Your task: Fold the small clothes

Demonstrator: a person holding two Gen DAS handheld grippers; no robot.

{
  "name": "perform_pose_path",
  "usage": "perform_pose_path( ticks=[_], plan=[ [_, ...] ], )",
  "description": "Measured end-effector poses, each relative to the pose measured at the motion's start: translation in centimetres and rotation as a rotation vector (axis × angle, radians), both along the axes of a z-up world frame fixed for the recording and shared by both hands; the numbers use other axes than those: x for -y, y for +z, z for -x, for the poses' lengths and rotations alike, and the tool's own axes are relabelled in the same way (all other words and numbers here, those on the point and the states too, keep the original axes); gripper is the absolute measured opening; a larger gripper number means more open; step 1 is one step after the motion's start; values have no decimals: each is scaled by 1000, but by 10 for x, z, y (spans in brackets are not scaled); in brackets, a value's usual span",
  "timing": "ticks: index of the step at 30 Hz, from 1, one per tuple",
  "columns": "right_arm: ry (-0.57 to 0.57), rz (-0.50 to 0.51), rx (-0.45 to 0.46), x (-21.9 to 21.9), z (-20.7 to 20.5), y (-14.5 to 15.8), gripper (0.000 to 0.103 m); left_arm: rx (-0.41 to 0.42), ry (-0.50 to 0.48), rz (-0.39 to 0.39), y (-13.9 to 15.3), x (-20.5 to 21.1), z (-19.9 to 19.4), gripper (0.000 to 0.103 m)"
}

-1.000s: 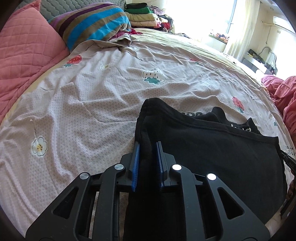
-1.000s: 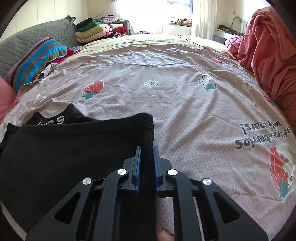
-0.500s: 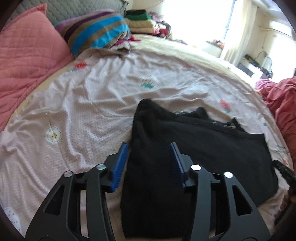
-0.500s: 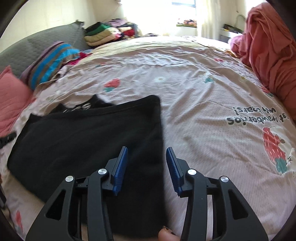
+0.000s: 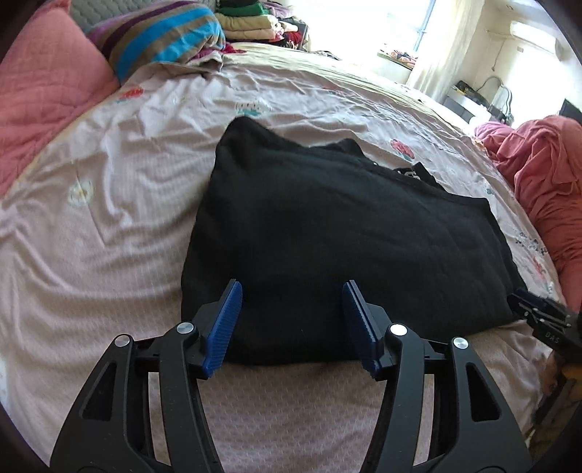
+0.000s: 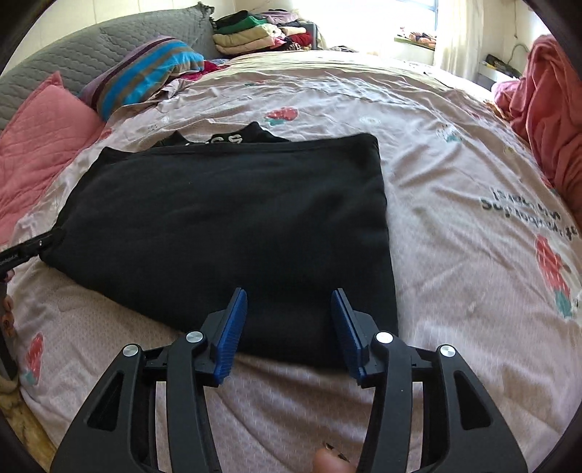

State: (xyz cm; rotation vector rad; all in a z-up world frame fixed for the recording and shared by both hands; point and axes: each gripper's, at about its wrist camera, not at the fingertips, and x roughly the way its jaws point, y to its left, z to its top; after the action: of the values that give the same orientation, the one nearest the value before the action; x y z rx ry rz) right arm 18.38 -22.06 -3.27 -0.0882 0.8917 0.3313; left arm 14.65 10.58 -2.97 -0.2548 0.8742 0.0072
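Observation:
A black garment (image 5: 338, 225) lies folded flat on the bed, with a white-lettered band showing at its far edge; it also shows in the right wrist view (image 6: 232, 214). My left gripper (image 5: 291, 291) is open and empty, hovering over the garment's near left edge. My right gripper (image 6: 289, 298) is open and empty over the garment's near right corner. The right gripper's tip shows at the right edge of the left wrist view (image 5: 542, 316), beside the garment.
The bed has a pink strawberry-print sheet (image 6: 454, 225). Pink pillow (image 5: 40, 94) and striped pillow (image 5: 160, 32) lie at the far left. A red blanket (image 6: 549, 105) is heaped on the right. Folded clothes (image 6: 251, 32) are stacked at the back.
Both grippers were shut on the black garment's edges a second ago. They have opened, let the garment go and pulled back; the garment now lies flat.

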Motion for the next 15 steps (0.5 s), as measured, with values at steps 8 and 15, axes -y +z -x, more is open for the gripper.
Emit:
perform_pose_path(
  ticks=[8, 15],
  plan=[
    [-13, -31, -13, 8, 10, 2, 60, 29, 4, 22, 4, 1, 13, 55],
    [-28, -63, -1, 12, 19, 11, 77, 48, -13, 7, 9, 8, 20, 70]
  ],
)
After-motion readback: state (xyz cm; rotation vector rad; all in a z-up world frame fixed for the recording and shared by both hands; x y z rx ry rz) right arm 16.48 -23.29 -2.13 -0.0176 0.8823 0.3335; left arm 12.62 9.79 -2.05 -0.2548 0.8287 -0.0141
